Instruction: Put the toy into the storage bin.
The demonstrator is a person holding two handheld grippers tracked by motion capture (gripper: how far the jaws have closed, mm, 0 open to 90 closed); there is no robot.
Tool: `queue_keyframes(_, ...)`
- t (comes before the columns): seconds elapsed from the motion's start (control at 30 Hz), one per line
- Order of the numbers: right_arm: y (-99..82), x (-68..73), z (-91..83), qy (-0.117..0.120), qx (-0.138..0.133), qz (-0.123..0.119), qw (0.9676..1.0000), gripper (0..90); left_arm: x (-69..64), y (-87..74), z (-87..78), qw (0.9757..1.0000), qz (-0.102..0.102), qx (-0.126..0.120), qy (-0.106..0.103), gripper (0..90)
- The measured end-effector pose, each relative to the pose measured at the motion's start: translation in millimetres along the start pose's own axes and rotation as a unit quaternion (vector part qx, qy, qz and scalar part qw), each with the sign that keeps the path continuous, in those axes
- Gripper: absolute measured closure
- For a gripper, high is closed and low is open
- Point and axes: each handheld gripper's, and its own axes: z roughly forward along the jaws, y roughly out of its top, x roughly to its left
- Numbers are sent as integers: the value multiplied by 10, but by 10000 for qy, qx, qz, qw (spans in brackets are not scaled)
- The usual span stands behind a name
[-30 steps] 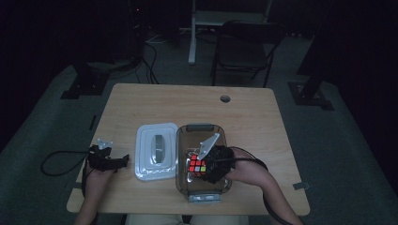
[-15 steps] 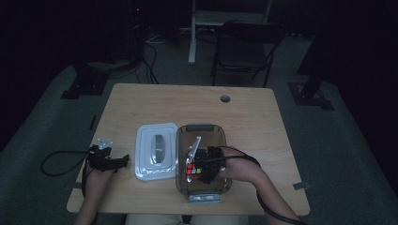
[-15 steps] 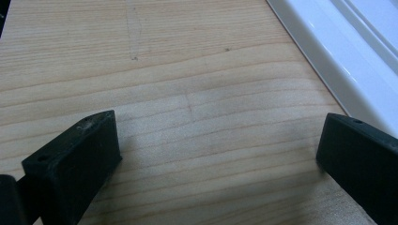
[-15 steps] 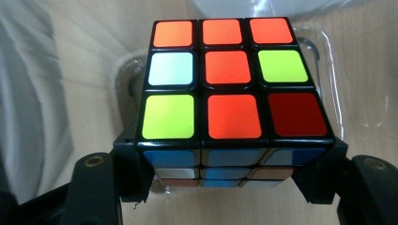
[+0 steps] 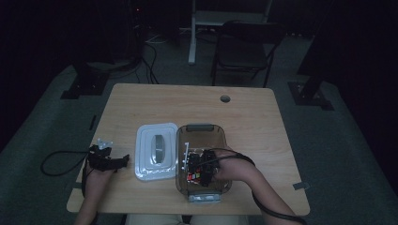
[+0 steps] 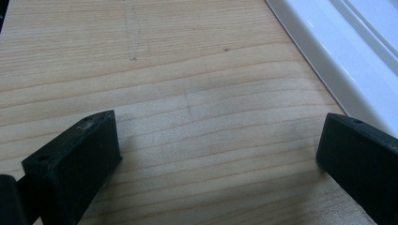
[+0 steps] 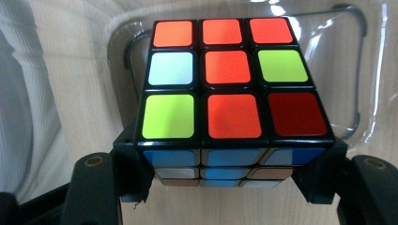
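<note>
A scrambled puzzle cube (image 7: 225, 89) with an orange-dominated top face is clamped between my right gripper's (image 7: 226, 171) jaws, which press on its two sides. In the high view that gripper (image 5: 193, 169) and the cube (image 5: 193, 176) sit low inside the clear brown-tinted container (image 5: 202, 129), towards its near end. The container's clear wall (image 7: 361, 70) curves behind the cube. My left gripper (image 5: 117, 160) rests on the table left of the white lid (image 5: 157, 150). Its jaws stand wide apart over bare wood (image 6: 216, 140), with the lid's edge (image 6: 338, 51) at the upper right.
The wooden table (image 5: 263, 122) has a cable hole (image 5: 225, 98) near its far edge. A dark chair (image 5: 244, 47) and a desk leg stand behind it. A black cable loops off the table's left side (image 5: 56, 161).
My right gripper has carried the cube down into the container and towards its near end. The left gripper has stayed put.
</note>
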Motion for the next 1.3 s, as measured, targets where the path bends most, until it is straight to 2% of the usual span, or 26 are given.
queue_keyframes(0.17, 58, 14, 54, 46, 271, -100, 9996, 336, 0, 0, 0, 10000, 1, -2, -1, 6)
queue_keyframes(0.27, 91, 30, 95, 208, 398, -147, 9989, 337, -1, 0, 0, 10000, 0, -3, -1, 6)
queue_keyframes(0.37, 103, 40, 112, 250, 506, -185, 9982, 336, 0, 0, 0, 10000, 1, -2, -2, 6)
queue_keyframes(0.63, 100, 28, 117, 327, 488, -163, 9981, 335, -1, 0, 0, 10000, 1, -2, -2, 6)
queue_keyframes(0.97, 82, -4, 51, 426, 159, 7, 9990, 330, -1, 0, 0, 10000, 1, -2, 0, 6)
queue_keyframes(1.13, 66, -14, -41, 422, -140, 88, 9990, 315, -1, 0, 0, 10000, 0, -2, -1, 6)
queue_keyframes(1.3, 16, -57, -116, 463, -411, 269, 9977, 295, 0, 0, 0, 10000, 2, -1, -1, 6)
